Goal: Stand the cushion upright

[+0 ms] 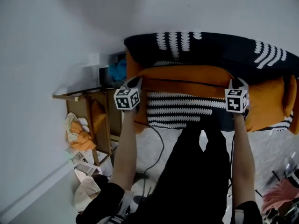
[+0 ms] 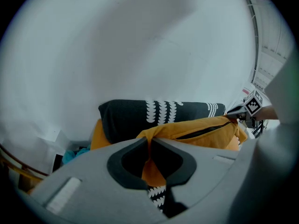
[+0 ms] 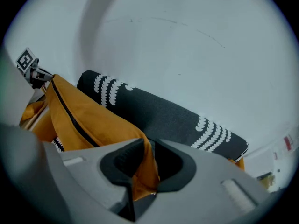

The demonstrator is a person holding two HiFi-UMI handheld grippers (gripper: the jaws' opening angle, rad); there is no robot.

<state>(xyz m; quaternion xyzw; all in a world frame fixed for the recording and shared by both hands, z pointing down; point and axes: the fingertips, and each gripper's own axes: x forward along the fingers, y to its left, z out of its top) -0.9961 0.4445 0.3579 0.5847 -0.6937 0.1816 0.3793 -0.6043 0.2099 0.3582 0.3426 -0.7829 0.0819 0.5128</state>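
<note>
The cushion (image 1: pixel 187 78) was orange with a black-and-white striped face. It hung in front of the sofa (image 1: pixel 268 108), its zip (image 1: pixel 187 82) edge uppermost and the striped face turned toward the person. It was just in front of a dark cushion (image 1: pixel 210 48) that leaned on the wall (image 1: pixel 70 31); whether the two touched could not be told.

It looked light and soft. The cover sagged between the two held corners and creased where it was pinched, so it would probably slump or fold rather than stand by itself. It would likely need its lower edge seated and its back leaned on the dark cushion. The top corners seemed the sensible places to hold, since loose cover fabric gathers there. A pinch on cover alone could slip, though.

The left hand-held gripper (image 1: pixel 136 81) had its jaws almost together, nipping orange fabric at the left top corner. The right hand-held gripper (image 1: pixel 236 82) stood a little wider at the right top corner, with a fold of the same fabric filling the gap between its pads.

By count there was one orange cushion, one dark cushion, one zip and two hand-held grippers. One wooden rack (image 1: pixel 88 111) stood off to the left of the sofa.
</note>
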